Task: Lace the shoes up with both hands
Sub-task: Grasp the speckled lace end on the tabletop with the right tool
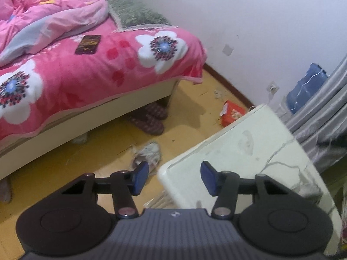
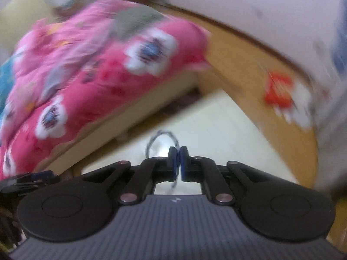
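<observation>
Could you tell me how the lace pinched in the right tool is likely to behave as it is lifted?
The lace curls in a loop above the right tool, so it is probably floppy. It looks thin, likely very light. Pinched between closed pads, it may slide if tugged.

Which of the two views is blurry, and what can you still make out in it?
The right wrist view is motion-smeared: the bed and red packet streak, yet the right tool stays sharp, shut on a lace. The left wrist view is mostly crisp.
</observation>
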`<control>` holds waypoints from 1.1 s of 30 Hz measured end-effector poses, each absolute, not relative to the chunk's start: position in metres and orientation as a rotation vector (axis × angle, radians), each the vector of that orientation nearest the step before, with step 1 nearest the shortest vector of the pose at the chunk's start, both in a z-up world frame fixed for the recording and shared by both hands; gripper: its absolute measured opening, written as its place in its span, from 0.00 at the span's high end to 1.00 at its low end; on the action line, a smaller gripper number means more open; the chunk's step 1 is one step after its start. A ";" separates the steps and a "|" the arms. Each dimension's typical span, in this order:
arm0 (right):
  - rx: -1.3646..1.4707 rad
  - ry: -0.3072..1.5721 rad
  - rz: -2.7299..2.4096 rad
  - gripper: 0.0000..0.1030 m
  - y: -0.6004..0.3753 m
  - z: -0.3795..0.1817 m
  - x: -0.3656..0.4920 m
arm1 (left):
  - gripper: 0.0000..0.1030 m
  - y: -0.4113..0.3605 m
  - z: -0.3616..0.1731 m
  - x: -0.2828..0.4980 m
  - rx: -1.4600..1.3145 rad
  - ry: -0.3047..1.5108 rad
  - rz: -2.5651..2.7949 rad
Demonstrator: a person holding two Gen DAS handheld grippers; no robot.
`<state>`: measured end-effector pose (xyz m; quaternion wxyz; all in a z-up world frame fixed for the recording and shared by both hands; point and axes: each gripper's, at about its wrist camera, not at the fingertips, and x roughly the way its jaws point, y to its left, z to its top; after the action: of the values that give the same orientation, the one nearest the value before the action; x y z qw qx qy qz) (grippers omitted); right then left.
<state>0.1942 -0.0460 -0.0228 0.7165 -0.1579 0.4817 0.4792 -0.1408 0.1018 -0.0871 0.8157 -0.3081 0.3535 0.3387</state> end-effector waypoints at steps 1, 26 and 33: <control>-0.361 1.106 1.002 0.95 -0.051 -0.032 0.199 | 0.50 0.102 -0.088 -0.136 -0.653 0.752 0.714; -1.106 0.774 1.657 0.76 0.028 -0.106 0.154 | 0.52 0.072 -0.084 -0.086 -0.502 0.740 0.588; -1.075 0.776 1.738 0.92 0.019 -0.111 0.151 | 0.52 0.047 -0.068 -0.081 -0.474 0.763 0.617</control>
<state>0.1514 0.0190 -0.1110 0.4597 -0.4367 0.3152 0.7061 -0.0808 0.0467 -0.0678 0.8552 -0.2253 0.3631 0.2934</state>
